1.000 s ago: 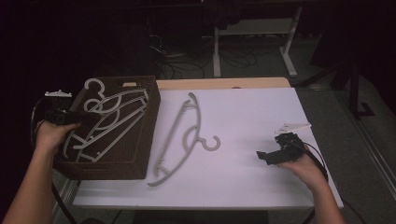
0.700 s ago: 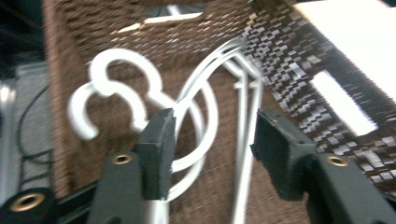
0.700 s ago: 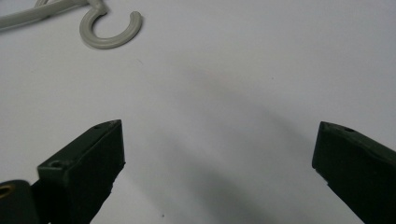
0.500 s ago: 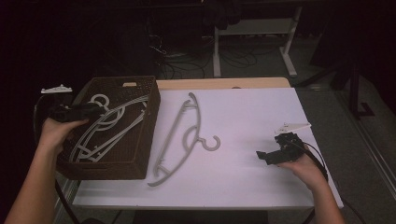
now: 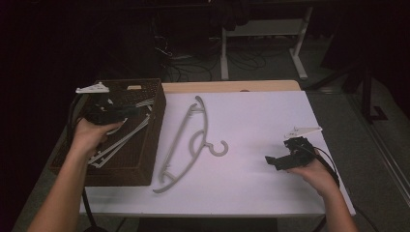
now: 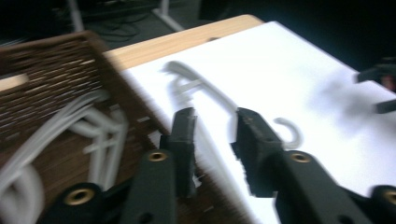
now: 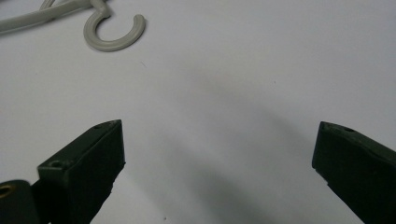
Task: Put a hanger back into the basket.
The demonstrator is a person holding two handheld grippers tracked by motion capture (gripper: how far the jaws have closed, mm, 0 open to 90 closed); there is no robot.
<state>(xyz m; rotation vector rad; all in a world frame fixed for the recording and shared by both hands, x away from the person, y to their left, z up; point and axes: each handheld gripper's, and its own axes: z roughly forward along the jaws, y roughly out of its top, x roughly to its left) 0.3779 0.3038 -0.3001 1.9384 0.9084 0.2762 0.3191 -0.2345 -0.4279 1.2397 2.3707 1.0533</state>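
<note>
White table spans centre and right of the high view, brown wicker basket at left edge. Grey hanger lies flat mid-frame just right of the basket, hook toward lower right. White hangers are stacked inside the basket, partly under the left hand.

Left gripper hovers over the basket's upper half, pointing right. Its jaws have just been closing and stand narrowly apart with nothing between them in the left gripper view; blurred. Right gripper rests at lower right of the table, jaws spread wide and empty, well apart from the grey hanger's hook.

Step, likely: moving hangers between basket and table, with the left gripper between grasps and empty. Next move probably calls for bringing the jaws down around one white hanger's bar and clamping before lifting.

Versus a second ago: left gripper has gone from the basket's middle, down among the white hangers, to higher up the frame; right gripper and grey hanger unchanged
</note>
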